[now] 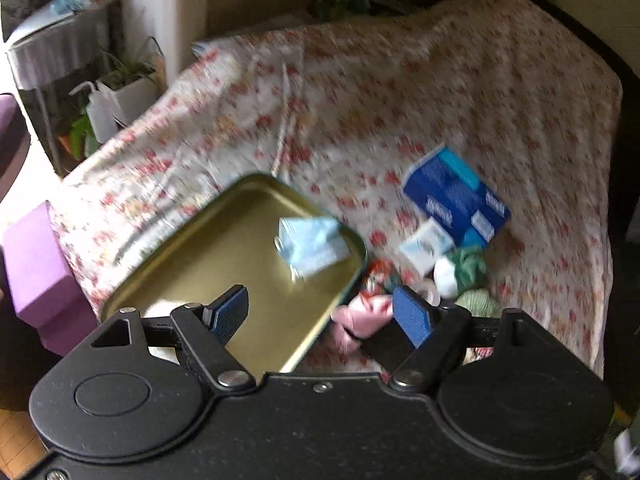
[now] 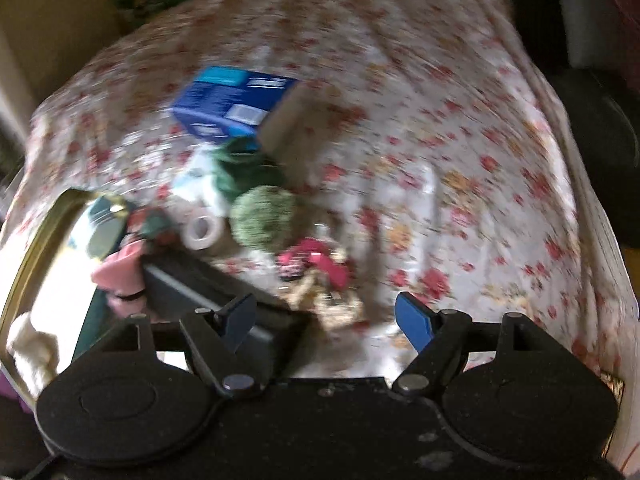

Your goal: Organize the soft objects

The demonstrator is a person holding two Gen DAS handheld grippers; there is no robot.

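Observation:
A gold metal tray [image 1: 192,264] lies on the floral cloth and holds a light blue tissue pack [image 1: 310,242]; a white soft thing shows at its near edge [image 1: 160,310]. My left gripper [image 1: 320,316] is open and empty above the tray's near right corner. Beside the tray lie a pink cloth [image 1: 358,318], green yarn [image 1: 470,264] and a blue box [image 1: 456,196]. My right gripper [image 2: 326,320] is open and empty above a black flat object [image 2: 224,300]. Ahead of it lie a light green yarn ball [image 2: 262,216], a tape roll [image 2: 202,230], a magenta item [image 2: 316,264] and the pink cloth [image 2: 120,272].
A purple block [image 1: 36,276] sits left of the tray at the cloth's edge. Plants and a white squeeze bottle [image 1: 100,112] stand beyond the left edge. The tray [image 2: 36,240] shows at the left of the right wrist view. Dark furniture borders the right side.

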